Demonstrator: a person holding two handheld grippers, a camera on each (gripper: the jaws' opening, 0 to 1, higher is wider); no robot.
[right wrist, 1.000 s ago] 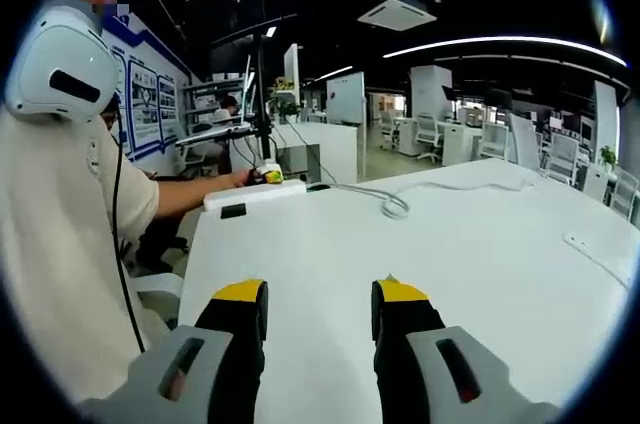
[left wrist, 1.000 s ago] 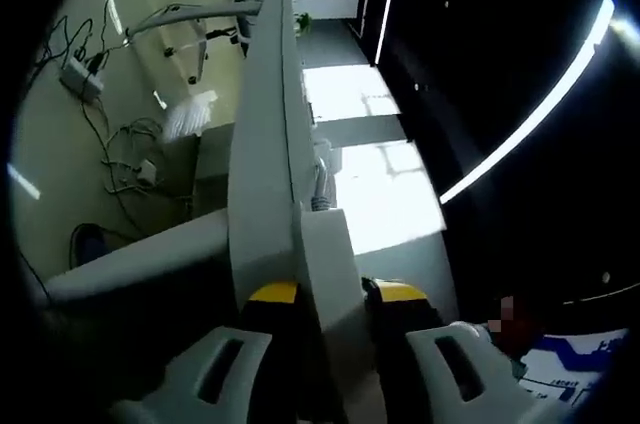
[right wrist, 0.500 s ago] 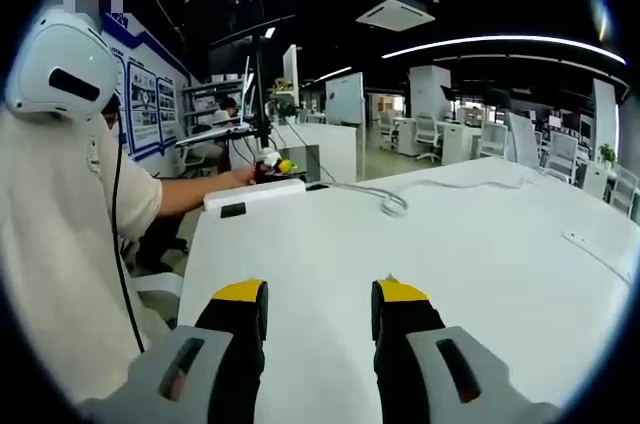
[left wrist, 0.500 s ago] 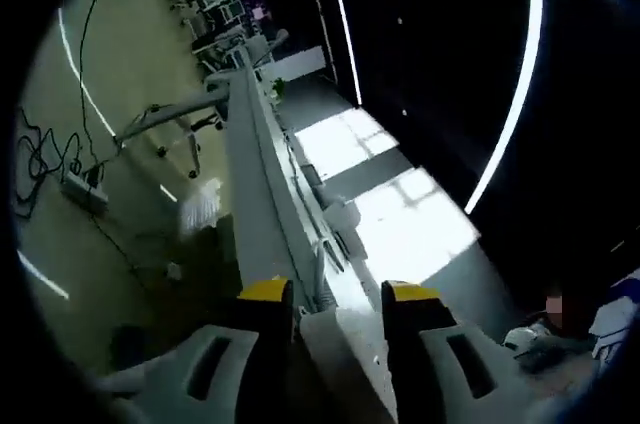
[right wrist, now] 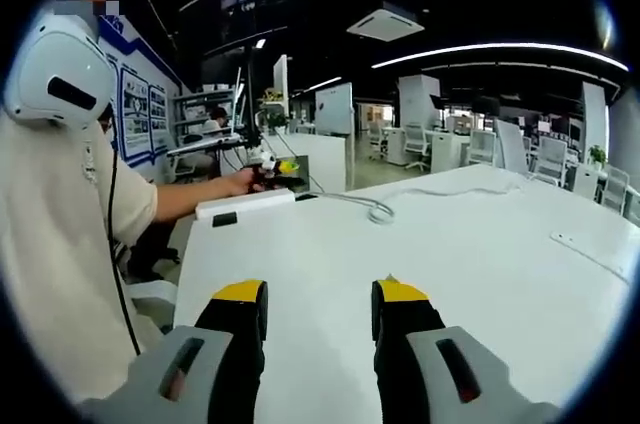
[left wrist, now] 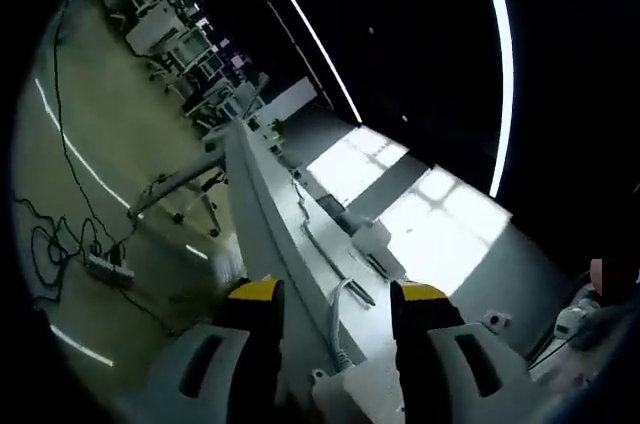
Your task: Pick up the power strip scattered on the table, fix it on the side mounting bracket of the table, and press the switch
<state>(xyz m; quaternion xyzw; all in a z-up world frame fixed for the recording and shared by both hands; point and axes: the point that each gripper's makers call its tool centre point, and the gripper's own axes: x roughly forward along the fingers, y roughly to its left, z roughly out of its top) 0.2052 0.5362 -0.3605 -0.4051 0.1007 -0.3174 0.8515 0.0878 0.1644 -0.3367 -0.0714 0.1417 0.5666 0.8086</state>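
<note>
The white bench (right wrist: pixel 450 244) carries the power strip (right wrist: pixel 245 205) at its far edge. The left gripper (left wrist: pixel 335 294), clamped on it a second ago, has lifted off, jaws apart; mounting apparently done, switch next. The right gripper (right wrist: pixel 318 294) hovers with jaws apart.

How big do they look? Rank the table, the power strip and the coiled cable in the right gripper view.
1. Table: by far the largest in view.
2. Power strip, at the table's far left corner.
3. Coiled cable: its loop looks smaller than the strip, but both lie far from the camera, so this order is unsure.
</note>
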